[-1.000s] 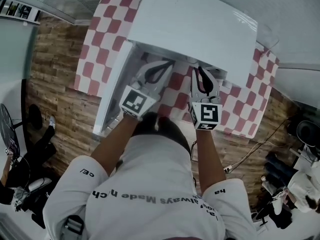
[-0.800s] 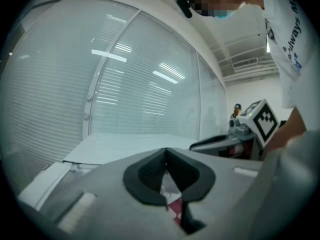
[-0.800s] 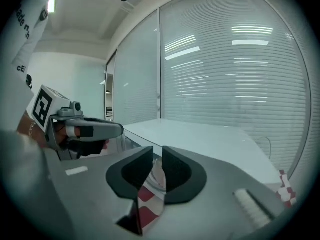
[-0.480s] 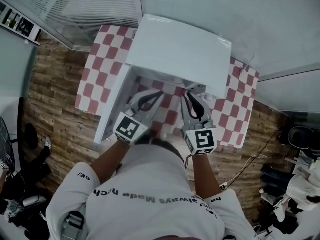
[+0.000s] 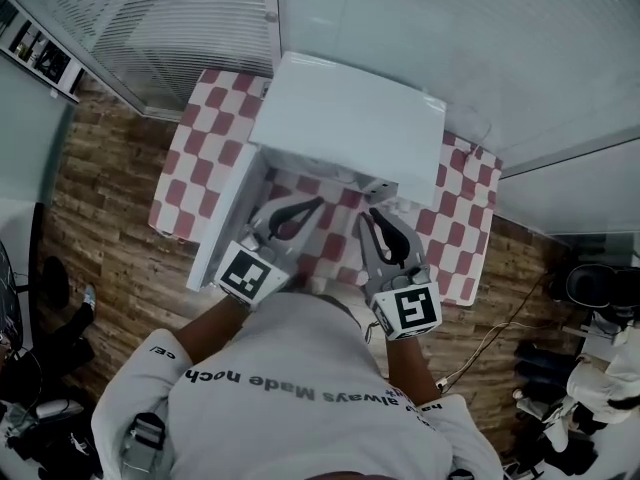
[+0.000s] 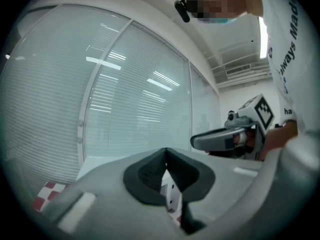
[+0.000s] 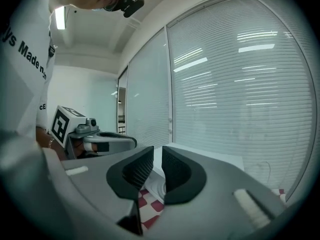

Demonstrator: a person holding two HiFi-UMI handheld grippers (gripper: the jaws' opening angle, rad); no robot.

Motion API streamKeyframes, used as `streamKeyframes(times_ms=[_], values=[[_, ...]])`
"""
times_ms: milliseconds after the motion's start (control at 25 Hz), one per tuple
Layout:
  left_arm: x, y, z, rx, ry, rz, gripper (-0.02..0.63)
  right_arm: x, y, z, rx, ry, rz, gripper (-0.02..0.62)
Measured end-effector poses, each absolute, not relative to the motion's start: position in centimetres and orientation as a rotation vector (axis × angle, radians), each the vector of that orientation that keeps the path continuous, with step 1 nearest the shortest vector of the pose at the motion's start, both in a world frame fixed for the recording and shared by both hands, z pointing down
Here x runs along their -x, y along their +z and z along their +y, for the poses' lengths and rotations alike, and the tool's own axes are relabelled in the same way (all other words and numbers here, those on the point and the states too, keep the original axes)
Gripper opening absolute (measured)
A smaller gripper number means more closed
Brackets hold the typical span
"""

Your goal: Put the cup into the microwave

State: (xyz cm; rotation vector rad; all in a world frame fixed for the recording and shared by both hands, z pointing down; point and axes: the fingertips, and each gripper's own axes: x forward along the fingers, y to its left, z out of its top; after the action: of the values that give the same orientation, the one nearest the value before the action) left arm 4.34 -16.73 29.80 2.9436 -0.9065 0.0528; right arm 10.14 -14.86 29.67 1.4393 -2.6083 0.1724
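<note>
A white microwave [image 5: 350, 123] stands on a red-and-white checkered table [image 5: 200, 148], its door [image 5: 225, 218] swung open to the left. My left gripper [image 5: 320, 203] is in front of the opening, jaws closed tip to tip and empty. My right gripper [image 5: 372, 214] hovers beside it with only a thin slit between its pads, holding nothing. In the right gripper view, a pale rounded shape [image 7: 159, 186] shows beyond the right gripper [image 7: 157, 156]; I cannot tell whether it is the cup. The left gripper [image 6: 166, 156] points toward the microwave top.
Glass walls with blinds [image 5: 180, 18] close in behind the table. Wood-plank floor [image 5: 110, 198] surrounds it. A cable [image 5: 490, 333] trails on the floor at the right, near chairs and bags [image 5: 590, 368]. The person's white shirt fills the lower head view.
Both grippers have drawn back from the microwave opening toward the person's body. The head view has risen, so the microwave and table look smaller. Both grippers stay shut and empty.
</note>
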Motion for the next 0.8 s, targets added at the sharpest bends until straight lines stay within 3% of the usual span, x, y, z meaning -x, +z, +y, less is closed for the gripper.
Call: streamKeyframes(times_ms=[800], values=[[-4.3,26.3,-15.3,-2.983,0.003,-0.889,0.005,-9.9,25.3,-13.4,-1.443,0.09,-2.659,0.049]])
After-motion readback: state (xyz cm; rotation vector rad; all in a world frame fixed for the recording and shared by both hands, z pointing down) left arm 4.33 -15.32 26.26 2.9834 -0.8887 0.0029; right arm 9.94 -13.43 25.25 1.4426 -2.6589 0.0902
